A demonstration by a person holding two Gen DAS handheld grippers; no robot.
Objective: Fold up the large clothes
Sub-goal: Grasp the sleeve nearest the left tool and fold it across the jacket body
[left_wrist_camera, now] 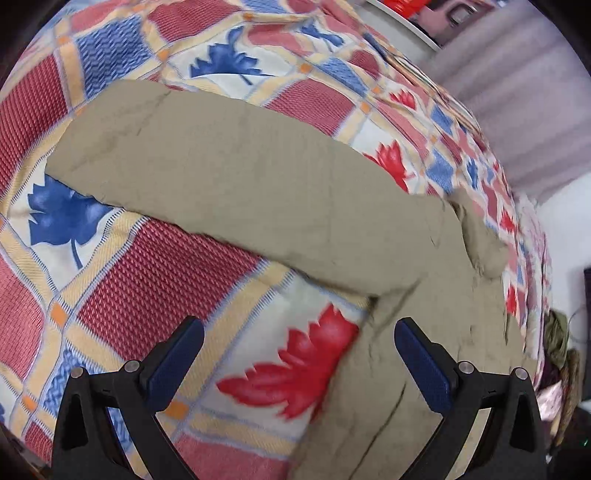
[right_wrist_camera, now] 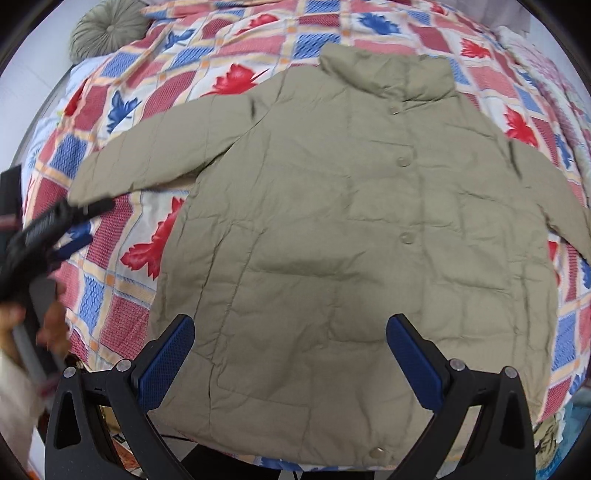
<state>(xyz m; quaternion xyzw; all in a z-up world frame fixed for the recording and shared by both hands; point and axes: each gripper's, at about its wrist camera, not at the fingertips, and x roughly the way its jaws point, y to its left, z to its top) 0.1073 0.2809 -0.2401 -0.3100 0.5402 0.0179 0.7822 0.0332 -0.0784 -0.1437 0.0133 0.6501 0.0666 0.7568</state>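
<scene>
The left gripper [left_wrist_camera: 299,339] hovers above the bedspread [left_wrist_camera: 155,266], jaws spread wide and empty, aimed at the sleeve [left_wrist_camera: 236,177] that runs toward the bed's left edge. The right gripper [right_wrist_camera: 290,339] hovers over the jacket [right_wrist_camera: 351,229] hem at the bed's near edge, jaws likewise apart, gripping nothing. The jacket lies flat, button side up, collar [right_wrist_camera: 388,74] toward the far edge, both sleeves spread. Only the right wrist view shows the whole garment, a round cushion [right_wrist_camera: 107,33] at the far left corner, and the left gripper as a blurred dark shape, apparently near the sleeve cuff [right_wrist_camera: 88,181].
</scene>
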